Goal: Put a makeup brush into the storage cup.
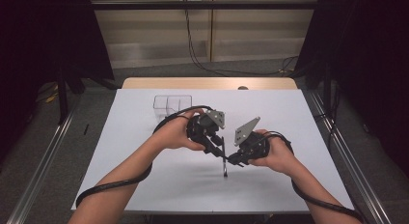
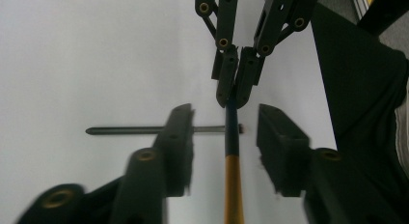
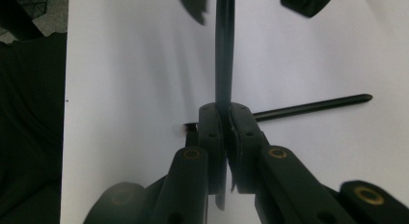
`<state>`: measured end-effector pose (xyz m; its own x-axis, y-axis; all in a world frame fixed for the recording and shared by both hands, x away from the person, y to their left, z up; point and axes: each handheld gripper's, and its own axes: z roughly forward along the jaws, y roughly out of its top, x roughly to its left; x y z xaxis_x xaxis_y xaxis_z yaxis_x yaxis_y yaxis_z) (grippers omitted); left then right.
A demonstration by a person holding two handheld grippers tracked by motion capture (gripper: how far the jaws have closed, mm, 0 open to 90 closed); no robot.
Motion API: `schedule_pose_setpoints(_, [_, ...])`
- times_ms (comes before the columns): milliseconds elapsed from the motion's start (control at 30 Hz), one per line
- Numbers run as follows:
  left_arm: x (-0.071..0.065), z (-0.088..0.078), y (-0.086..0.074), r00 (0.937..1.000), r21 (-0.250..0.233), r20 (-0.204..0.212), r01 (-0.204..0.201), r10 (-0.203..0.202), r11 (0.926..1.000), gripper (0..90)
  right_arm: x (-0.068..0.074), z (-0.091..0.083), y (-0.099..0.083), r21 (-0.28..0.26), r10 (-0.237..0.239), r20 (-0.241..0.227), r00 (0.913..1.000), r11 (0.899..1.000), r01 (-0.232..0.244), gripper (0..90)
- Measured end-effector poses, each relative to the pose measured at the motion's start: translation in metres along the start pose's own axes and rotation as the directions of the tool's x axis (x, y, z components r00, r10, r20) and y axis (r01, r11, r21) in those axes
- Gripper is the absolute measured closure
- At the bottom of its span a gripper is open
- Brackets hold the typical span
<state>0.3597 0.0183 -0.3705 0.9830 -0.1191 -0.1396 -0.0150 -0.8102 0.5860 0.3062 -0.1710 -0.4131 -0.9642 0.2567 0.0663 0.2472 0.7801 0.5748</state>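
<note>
A slim pencil-like stick [image 2: 232, 175], orange near me and dark blue farther on, runs straight between the two grippers above the middle of the white table. My right gripper [image 3: 223, 119] is shut on its dark shaft [image 3: 224, 50]; in the left gripper view the right gripper [image 2: 235, 94] pinches its far end. My left gripper [image 2: 225, 137] stands open, one jaw on each side of the stick, neither pad touching it. Below them a second thin dark rod [image 1: 224, 161] lies flat on the table, crosswise to the held stick. Both hands meet at the centre, left gripper [image 1: 219, 146] and right gripper [image 1: 235, 160].
A clear plastic box with compartments [image 1: 172, 103] stands behind the left hand, toward the table's far side. A small dark object [image 1: 242, 88] sits at the far edge. White sheet [image 1: 144, 166] covers the table; black curtains hang at both sides.
</note>
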Motion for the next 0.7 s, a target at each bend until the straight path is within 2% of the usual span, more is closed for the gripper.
schedule_pose_setpoints(133, [0.002,-0.002,-0.005,0.9997,-0.046,-0.001,0.023,-0.023,0.9987,43.6,-0.001,-0.004,-0.003,-0.008,0.020,0.017,0.9997,1.000,-0.020,85.1])
schedule_pose_setpoints(167, [0.002,-0.002,-0.006,0.9995,-0.057,-0.005,0.031,-0.031,0.9979,43.6,-0.001,-0.004,-0.003,-0.008,0.020,0.017,0.9997,1.000,-0.020,85.1])
schedule_pose_setpoints(233, [0.004,-0.003,-0.009,0.9996,-0.093,-0.007,0.028,-0.029,0.9953,34.2,-0.002,-0.005,-0.004,-0.015,0.027,0.017,0.9995,1.000,-0.027,85.1])
schedule_pose_setpoints(267, [0.004,-0.004,-0.010,0.9992,-0.107,0.001,0.041,-0.041,0.9934,31.0,-0.002,-0.005,-0.004,-0.016,0.030,0.019,0.9994,0.999,-0.030,85.0])
schedule_pose_setpoints(300, [0.004,-0.004,-0.011,0.9988,-0.120,0.002,0.049,-0.049,0.9916,31.0,-0.002,-0.005,-0.005,-0.023,0.032,0.019,0.9993,0.999,-0.031,85.1])
schedule_pose_setpoints(400, [0.005,-0.005,-0.016,0.9987,-0.163,-0.003,0.049,-0.051,0.9854,26.9,-0.002,-0.005,-0.007,-0.027,0.044,0.020,0.9989,0.999,-0.043,85.0])
schedule_pose_setpoints(500, [0.007,-0.007,-0.022,0.9974,-0.199,-0.011,0.068,-0.072,0.9776,23.2,-0.003,-0.005,-0.009,-0.035,0.054,0.023,0.9983,0.998,-0.053,85.1])
schedule_pose_setpoints(567, [0.008,-0.008,-0.025,0.9970,-0.206,-0.008,0.074,-0.078,0.9757,20.8,-0.004,-0.005,-0.010,-0.040,0.057,0.022,0.9982,0.998,-0.056,85.0])
schedule_pose_setpoints(700, [0.009,-0.012,-0.031,0.9948,-0.263,-0.023,0.090,-0.099,0.9605,15.9,-0.004,-0.006,-0.012,-0.053,0.066,0.019,0.9976,0.996,-0.065,85.0])
